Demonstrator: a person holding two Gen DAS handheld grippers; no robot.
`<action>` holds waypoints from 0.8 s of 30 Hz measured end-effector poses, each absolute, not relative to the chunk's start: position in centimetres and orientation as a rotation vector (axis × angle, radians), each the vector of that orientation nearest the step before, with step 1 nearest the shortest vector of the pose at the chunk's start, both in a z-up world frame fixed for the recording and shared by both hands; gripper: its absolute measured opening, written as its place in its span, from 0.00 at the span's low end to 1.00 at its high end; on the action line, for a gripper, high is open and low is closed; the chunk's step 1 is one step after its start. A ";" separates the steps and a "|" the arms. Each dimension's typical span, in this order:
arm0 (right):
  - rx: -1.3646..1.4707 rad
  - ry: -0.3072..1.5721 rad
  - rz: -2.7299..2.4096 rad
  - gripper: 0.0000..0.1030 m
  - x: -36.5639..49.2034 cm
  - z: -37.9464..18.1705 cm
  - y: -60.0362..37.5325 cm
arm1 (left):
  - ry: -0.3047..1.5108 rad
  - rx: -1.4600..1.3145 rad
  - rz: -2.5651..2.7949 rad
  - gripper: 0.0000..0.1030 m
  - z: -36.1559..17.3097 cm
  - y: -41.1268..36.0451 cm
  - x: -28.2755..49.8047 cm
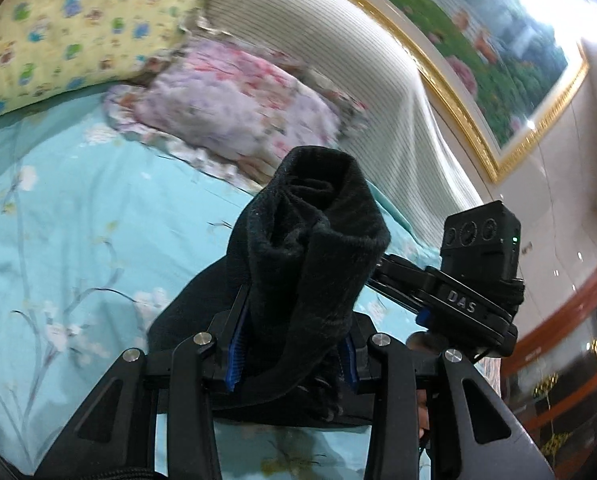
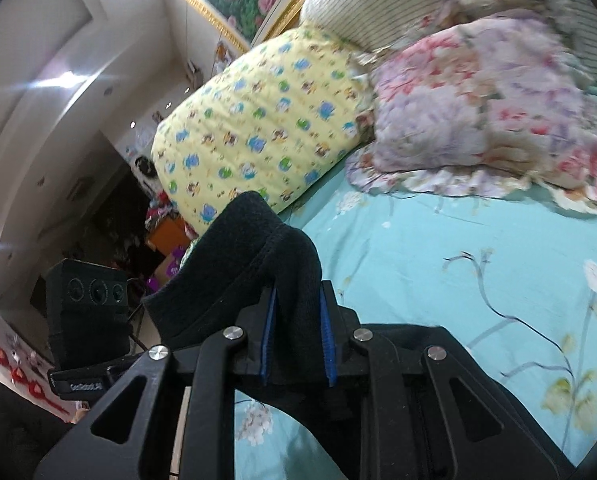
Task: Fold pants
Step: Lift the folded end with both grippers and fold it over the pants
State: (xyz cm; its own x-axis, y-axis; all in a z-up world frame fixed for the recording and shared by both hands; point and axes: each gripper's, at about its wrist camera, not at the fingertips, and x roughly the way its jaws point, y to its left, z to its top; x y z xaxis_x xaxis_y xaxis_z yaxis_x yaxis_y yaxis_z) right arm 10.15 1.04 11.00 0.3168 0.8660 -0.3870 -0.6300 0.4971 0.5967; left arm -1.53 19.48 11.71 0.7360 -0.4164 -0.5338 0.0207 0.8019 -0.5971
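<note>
The black pants [image 1: 310, 240] are lifted above the turquoise floral bed sheet [image 1: 78, 220]. My left gripper [image 1: 292, 344] is shut on a bunched end of the pants, which stands up between its blue pads. My right gripper [image 2: 296, 332] is shut on another part of the pants [image 2: 254, 248], with a stitched hem folded over the fingers. The right gripper's camera block [image 1: 480, 240] shows close to the right in the left wrist view. The left gripper's block [image 2: 86, 300] shows at the left in the right wrist view. The rest of the pants hangs below, mostly hidden.
A yellow patterned pillow [image 2: 258, 120] and a pink floral pillow [image 2: 486, 108] lie at the head of the bed against a striped headboard [image 1: 358, 64]. A gold-framed picture [image 1: 498, 60] hangs on the wall. Cluttered furniture [image 2: 162, 236] stands beside the bed.
</note>
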 end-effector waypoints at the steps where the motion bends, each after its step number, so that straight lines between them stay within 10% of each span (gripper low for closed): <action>1: 0.378 0.739 0.996 0.21 10.0 10.8 0.2 | 0.715 -0.592 -0.265 0.36 11.7 18.7 -1.4; 24: 0.585 0.678 0.753 0.20 5.0 5.1 -15.5 | 0.876 -0.382 -0.499 0.36 7.8 2.1 0.8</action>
State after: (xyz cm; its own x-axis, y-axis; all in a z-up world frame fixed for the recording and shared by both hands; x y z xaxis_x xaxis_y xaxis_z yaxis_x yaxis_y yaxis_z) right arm 5.03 -15.50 5.06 0.5427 0.7694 -0.3369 -0.4161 0.5947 0.6879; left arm 0.84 2.06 7.84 0.5396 -0.5592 -0.6294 0.2559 0.8211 -0.5102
